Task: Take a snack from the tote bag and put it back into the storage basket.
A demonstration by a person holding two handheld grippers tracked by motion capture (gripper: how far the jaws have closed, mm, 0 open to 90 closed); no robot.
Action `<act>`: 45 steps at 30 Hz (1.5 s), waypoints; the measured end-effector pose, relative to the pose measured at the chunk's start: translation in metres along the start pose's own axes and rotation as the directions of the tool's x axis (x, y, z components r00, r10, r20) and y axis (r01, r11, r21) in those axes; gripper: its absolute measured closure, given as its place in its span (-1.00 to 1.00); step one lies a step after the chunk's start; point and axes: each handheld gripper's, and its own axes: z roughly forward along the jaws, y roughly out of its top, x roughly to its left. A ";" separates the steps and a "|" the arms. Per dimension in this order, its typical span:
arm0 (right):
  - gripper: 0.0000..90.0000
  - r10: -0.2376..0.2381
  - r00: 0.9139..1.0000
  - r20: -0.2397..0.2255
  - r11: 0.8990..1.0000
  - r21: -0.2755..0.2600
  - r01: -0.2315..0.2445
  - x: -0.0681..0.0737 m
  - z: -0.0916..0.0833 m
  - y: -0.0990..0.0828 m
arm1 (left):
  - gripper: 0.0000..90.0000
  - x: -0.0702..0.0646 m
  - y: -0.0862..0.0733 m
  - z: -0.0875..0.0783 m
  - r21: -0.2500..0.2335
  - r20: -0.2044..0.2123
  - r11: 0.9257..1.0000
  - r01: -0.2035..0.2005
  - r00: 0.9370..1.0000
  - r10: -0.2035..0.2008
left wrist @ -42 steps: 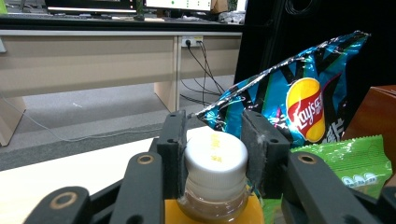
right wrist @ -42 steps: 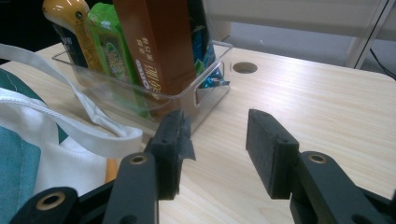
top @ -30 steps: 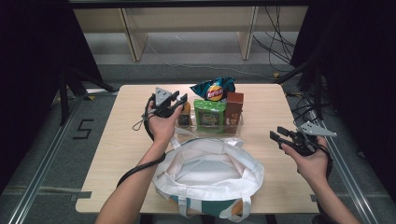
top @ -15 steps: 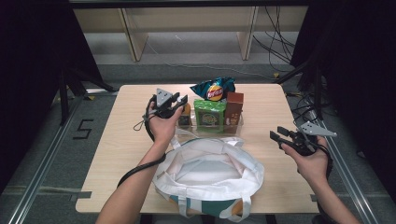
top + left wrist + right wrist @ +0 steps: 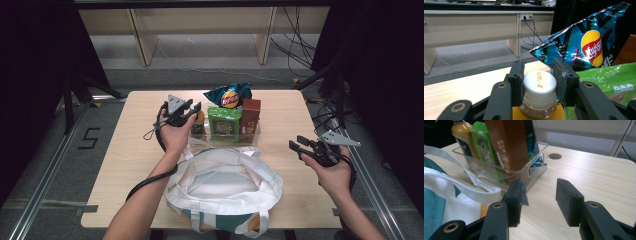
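The left gripper [image 5: 539,82] was closed around the white cap of the bottle [image 5: 539,87], both pads pressed against the cap's sides in the left gripper view. The bottle, orange-labelled with brown liquid visible at the neck, stood upright at the left end of the clear plastic bin [image 5: 534,171], which sat on the desk [image 5: 140,150] toward its far edge, roughly centred between left and right edges. In the high view the left gripper [image 5: 186,111] reached from the near side over that end of the bin. Beside the bottle in the bin stood a green packet [image 5: 224,122], then a brown carton [image 5: 250,116] at the right end, with a blue chip bag [image 5: 229,95] behind them, tilted and rising above the rest. The right gripper [image 5: 300,144] was held near the desk's right edge, well apart from the bin, its jaws spread with nothing between them; the right gripper view showed bare wood between the pads. A white tote bag [image 5: 225,185] lay open-mouthed at the near edge of the desk, between the two forearms, one handle touching the bin's near wall.
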 end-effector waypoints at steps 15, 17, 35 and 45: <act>0.28 0.016 1.000 -0.008 1.000 0.022 -0.016 0.001 -0.002 0.001 | 0.30 0.001 0.003 -0.002 -0.008 0.017 1.000 0.000 1.000 0.000; 0.28 0.012 1.000 -0.008 1.000 0.020 -0.012 0.001 -0.002 0.001 | 0.30 0.000 0.005 -0.003 -0.010 0.017 1.000 0.001 1.000 -0.001; 0.27 0.007 1.000 -0.018 1.000 0.008 -0.006 0.001 0.001 0.000 | -0.13 0.002 0.019 -0.014 -0.030 0.048 0.999 0.022 0.999 -0.021; 0.27 0.021 1.000 -0.021 1.000 0.018 -0.021 0.002 0.001 0.000 | -0.17 -0.002 0.028 -0.027 -0.037 0.071 0.999 0.015 0.997 -0.013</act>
